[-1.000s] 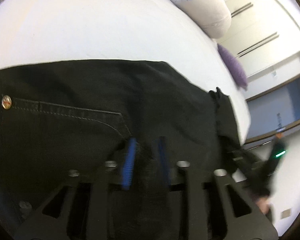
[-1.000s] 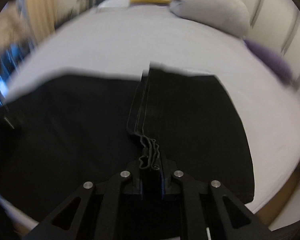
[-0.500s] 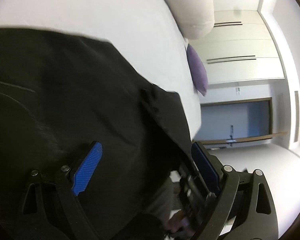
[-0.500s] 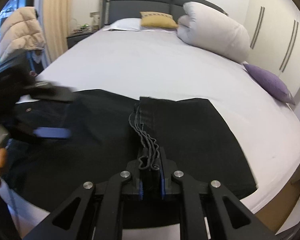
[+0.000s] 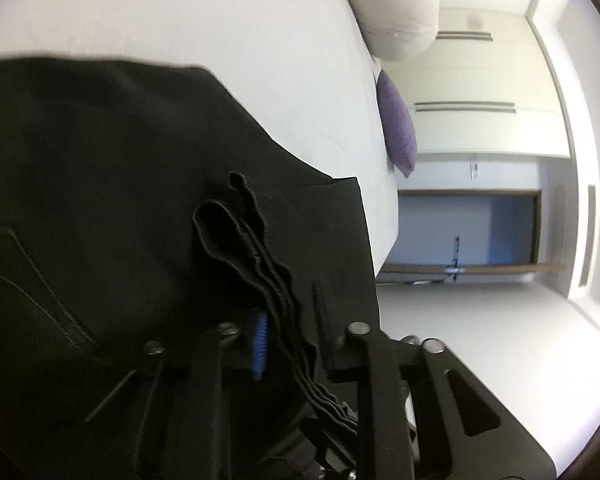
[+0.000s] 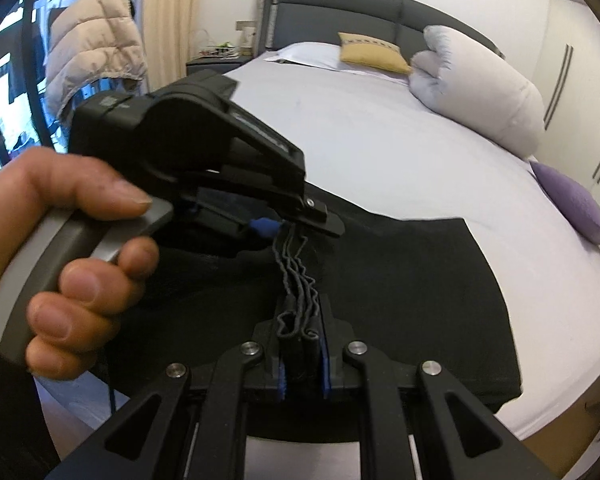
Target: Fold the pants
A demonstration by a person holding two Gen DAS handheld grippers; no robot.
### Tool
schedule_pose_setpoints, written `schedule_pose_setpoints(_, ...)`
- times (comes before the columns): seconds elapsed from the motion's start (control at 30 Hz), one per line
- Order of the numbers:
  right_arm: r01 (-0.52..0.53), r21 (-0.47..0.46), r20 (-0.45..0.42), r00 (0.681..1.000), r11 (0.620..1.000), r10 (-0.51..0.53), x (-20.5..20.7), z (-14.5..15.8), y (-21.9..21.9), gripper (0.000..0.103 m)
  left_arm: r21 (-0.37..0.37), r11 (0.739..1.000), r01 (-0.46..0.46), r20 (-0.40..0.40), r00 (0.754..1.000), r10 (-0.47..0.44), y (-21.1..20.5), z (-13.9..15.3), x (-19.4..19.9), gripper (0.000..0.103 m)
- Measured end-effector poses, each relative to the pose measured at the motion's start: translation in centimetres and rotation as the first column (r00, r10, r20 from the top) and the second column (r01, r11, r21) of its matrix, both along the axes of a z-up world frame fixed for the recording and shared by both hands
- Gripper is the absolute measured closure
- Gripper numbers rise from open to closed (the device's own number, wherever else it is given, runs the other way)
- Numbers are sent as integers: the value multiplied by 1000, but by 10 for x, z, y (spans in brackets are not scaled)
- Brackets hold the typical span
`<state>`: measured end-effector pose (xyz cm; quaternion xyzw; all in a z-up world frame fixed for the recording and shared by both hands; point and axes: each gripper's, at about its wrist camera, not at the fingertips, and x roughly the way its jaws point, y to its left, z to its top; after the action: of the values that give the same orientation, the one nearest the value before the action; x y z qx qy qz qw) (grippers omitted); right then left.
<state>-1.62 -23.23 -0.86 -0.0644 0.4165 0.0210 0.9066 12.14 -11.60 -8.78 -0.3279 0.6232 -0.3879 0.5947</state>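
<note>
Handling soft, floppy black pants (image 6: 400,280) meant pinching the stacked hem edges (image 6: 296,280), the best hold, I judged. They lay partly folded on the white bed (image 6: 380,140). My right gripper (image 6: 302,376) was clamped on the edges; my left gripper (image 5: 288,344) looked closed around them too.

Bedroom. White-sheeted bed (image 6: 380,152), dark grey headboard (image 6: 340,12) at upper centre. Mustard cushion (image 6: 372,54), rolled grey duvet (image 6: 480,92), purple cushion (image 6: 576,204) at right. Cream wardrobe doors (image 5: 472,92). Beige puffer jacket (image 6: 92,44) and window (image 6: 4,72) upper left.
</note>
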Motion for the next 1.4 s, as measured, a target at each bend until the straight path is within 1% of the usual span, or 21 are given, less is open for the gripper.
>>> schedule_pose_setpoints(0.03, -11, 1, 2, 1000, 1000, 11, 0, 1, 5, 89, 16, 1000, 9, 17, 1000, -9, 4, 2, 1, 94)
schedule_pose_setpoints(0.23, -79, 9, -1, 997, 997, 79, 4, 0, 26, 89, 90, 995, 32, 95, 995, -40, 32, 10, 6, 95)
schedule_pose_setpoints(0.47, -124, 2, -59, 991, 992, 124, 13, -21, 45, 89, 134, 991, 12, 82, 996, -23, 49, -2, 6, 95)
schedule_pose_setpoints(0.63, -137, 1, -128, 982, 991, 136, 13, -42, 51, 86, 205, 978, 34, 106, 993, -57, 45, -12, 2, 94)
schedule_pose_setpoints(0.7, -123, 34, -135, 983, 992, 127, 12, -45, 48, 82, 222, 975, 31, 119, 991, -58, 48, -8, 0, 92)
schedule_pose_setpoints(0.73, -114, 57, -137, 983, 992, 121, 11, -43, 44, 75, 237, 971, 28, 128, 990, -60, 55, -9, -4, 91)
schedule_pose_setpoints(0.77, -104, 91, -143, 983, 990, 116, 10, -42, 40, 64, 261, 965, 24, 140, 988, -62, 55, -6, -6, 91)
schedule_pose_setpoints(0.8, -94, 145, -152, 982, 985, 116, 9, -41, 35, 57, 283, 959, 18, 152, 986, -63, 56, -4, -6, 91)
schedule_pose_setpoints(0.83, -89, 179, -157, 980, 980, 118, 7, -40, 30, 45, 328, 945, 8, 167, 984, -67, 61, 0, -8, 91)
schedule_pose_setpoints(0.87, -88, 216, -168, 978, 972, 126, 5, -39, 25, 42, 385, 923, -3, 185, 980, -74, 63, 4, -12, 91)
schedule_pose_setpoints(0.93, -90, 277, -185, 972, 957, 145, -2, -35, 14, 42, 451, 891, -42, 231, 970, -72, 75, 14, -18, 91)
schedule_pose_setpoints(0.97, -87, 325, -191, 969, 942, 156, -5, -31, 6, 43, 457, 888, -52, 252, 965, -74, 81, 20, -20, 91)
schedule_pose_setpoints(1.0, -69, 401, -201, 966, 914, 161, -7, -26, -7, 44, 458, 887, -57, 283, 956, -84, 79, 29, -23, 91)
schedule_pose_setpoints(1.03, -39, 475, -204, 967, 879, 153, -7, -21, -25, 49, 454, 889, -57, 305, 948, -94, 78, 36, -26, 91)
schedule_pose_setpoints(1.1, 50, 584, -211, 973, 810, 93, -3, -12, -68, 57, 426, 903, -46, 344, 932, -115, 67, 49, -32, 91)
schedule_pose_setpoints(1.17, 125, 663, -214, 977, 738, 26, 9, -7, -116, 66, 375, 927, -4, 375, 915, -148, 40, 55, -38, 91)
schedule_pose_setpoints(1.2, 155, 714, -218, 976, 683, 6, 19, -6, -145, 66, 359, 933, 33, 383, 906, -179, 24, 54, -43, 91)
schedule_pose_setpoints(1.23, 164, 743, -220, 976, 648, 5, 28, -6, -162, 66, 357, 932, 64, 384, 900, -209, 12, 51, -48, 91)
schedule_pose_setpoints(1.3, 178, 784, -231, 973, 595, 14, 47, -11, -188, 66, 370, 923, 106, 372, 894, -251, -6, 39, -56, 91)
schedule_pose_setpoints(1.33, 199, 793, -251, 968, 576, 11, 60, -17, -199, 66, 395, 910, 130, 333, 903, -273, -12, 25, -62, 91)
schedule_pose_setpoints(1.4, 212, 818, -276, 960, 534, 41, 81, -29, -208, 66, 398, 908, 132, 318, 908, -271, -13, 10, -72, 92)
